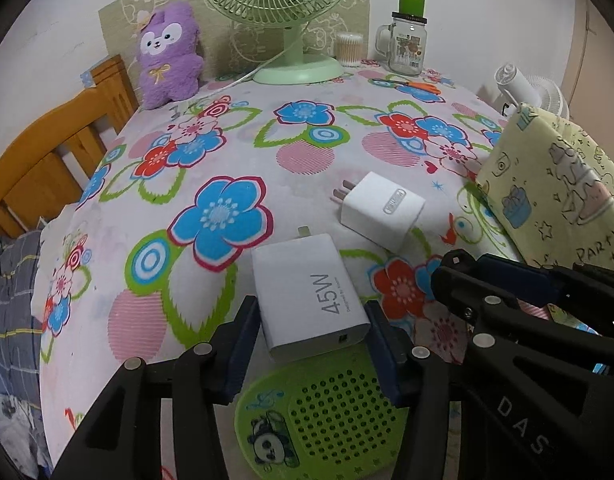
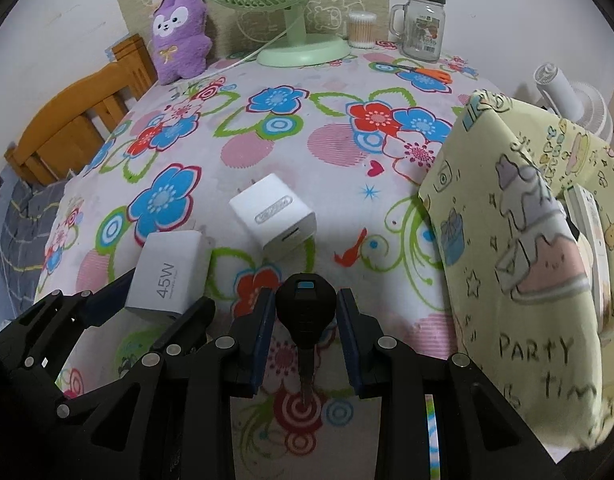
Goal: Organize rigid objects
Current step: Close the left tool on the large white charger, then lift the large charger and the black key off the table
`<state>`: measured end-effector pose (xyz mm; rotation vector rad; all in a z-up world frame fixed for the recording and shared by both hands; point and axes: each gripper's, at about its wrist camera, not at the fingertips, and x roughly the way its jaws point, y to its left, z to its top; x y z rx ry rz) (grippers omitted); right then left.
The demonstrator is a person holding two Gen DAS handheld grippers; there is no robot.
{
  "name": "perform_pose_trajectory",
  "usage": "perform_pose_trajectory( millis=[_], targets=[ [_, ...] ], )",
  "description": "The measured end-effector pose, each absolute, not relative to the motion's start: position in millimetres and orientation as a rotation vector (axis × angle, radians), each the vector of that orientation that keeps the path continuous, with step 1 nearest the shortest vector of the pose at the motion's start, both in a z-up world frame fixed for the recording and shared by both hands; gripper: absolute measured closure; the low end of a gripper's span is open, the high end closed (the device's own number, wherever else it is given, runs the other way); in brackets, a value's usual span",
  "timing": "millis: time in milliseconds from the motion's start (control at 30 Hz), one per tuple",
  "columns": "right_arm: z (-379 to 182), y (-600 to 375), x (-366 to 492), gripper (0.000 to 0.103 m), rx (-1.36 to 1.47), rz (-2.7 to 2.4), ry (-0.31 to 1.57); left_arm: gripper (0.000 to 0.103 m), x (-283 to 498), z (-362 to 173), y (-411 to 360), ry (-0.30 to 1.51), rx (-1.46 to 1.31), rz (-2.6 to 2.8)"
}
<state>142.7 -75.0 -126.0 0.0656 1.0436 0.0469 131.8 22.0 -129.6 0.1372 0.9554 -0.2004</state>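
A flat white rectangular charger block [image 1: 311, 296] printed "45W" in grey sat clamped between the blue pads of my left gripper [image 1: 312, 322], its prongs aimed away from me toward the far wall and its long axis running along the fingers. It hung just above the flower-printed tablecloth [image 1: 227, 160] and a round green perforated plastic disc with a panda sticker [image 1: 323, 420]. My right gripper [image 2: 305, 312] was closed on a black car key with a small blue button [image 2: 305, 300], head pointing forward and metal blade trailing back between the fingers. A smaller white cube charger with an oval silver label [image 2: 273, 216], too blurred to read, lay on the cloth just ahead, prongs also pointing away. To the right stood a pale yellow fabric box lettered "PARTY TIME" [image 2: 519, 260].
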Motion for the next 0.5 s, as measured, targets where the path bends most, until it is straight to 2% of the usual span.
perform_pose_trajectory(
  millis=[500],
  targets=[
    [-99, -78, 102, 0.069, 0.054, 0.061, 0.976, 0.052, 91, -105, 16, 0.893, 0.129, -0.193]
  ],
)
